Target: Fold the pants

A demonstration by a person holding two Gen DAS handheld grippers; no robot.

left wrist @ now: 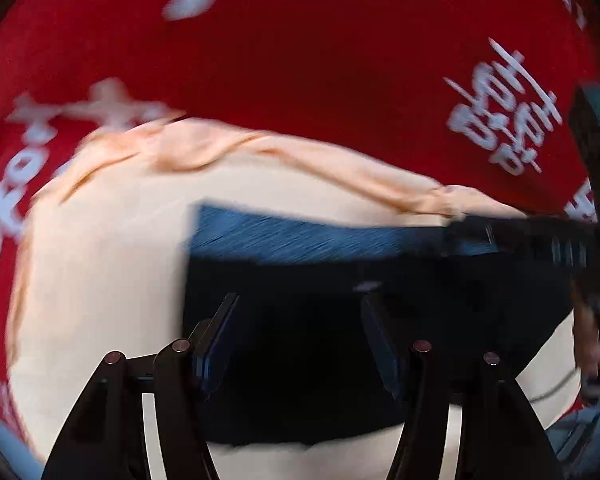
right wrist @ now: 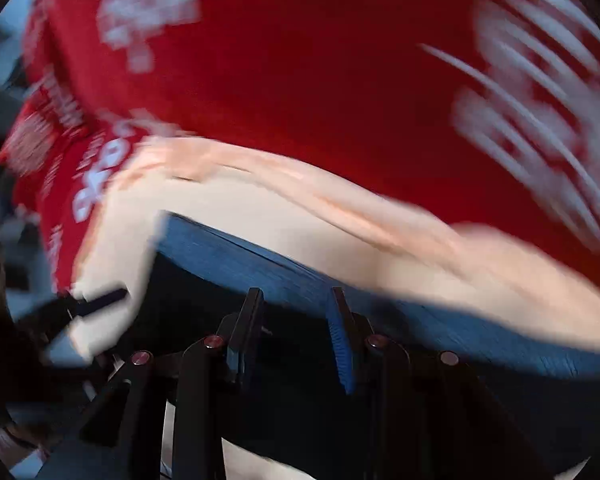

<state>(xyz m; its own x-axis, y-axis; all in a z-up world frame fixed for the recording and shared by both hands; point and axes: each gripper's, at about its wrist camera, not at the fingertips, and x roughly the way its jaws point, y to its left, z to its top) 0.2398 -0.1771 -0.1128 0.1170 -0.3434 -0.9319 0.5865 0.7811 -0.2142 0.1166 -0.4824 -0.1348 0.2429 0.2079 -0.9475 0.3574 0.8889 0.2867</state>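
While both views blurred, dark pants (left wrist: pixel 300 360) lay folded on cream cloth (left wrist: pixel 100 280) over red printed cover (left wrist: pixel 300 80) | left gripper (left wrist: pixel 300 312) spread, empty | right gripper (right wrist: pixel 296 300) parted, empty

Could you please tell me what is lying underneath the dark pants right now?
The dark pants lie on a cream cloth, which itself rests on a red printed cloth. Whatever lies under those layers is covered.

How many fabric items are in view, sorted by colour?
Red cloth with white print: 1
Cream cloth: 1
Dark blue pants: 1
Total: 3
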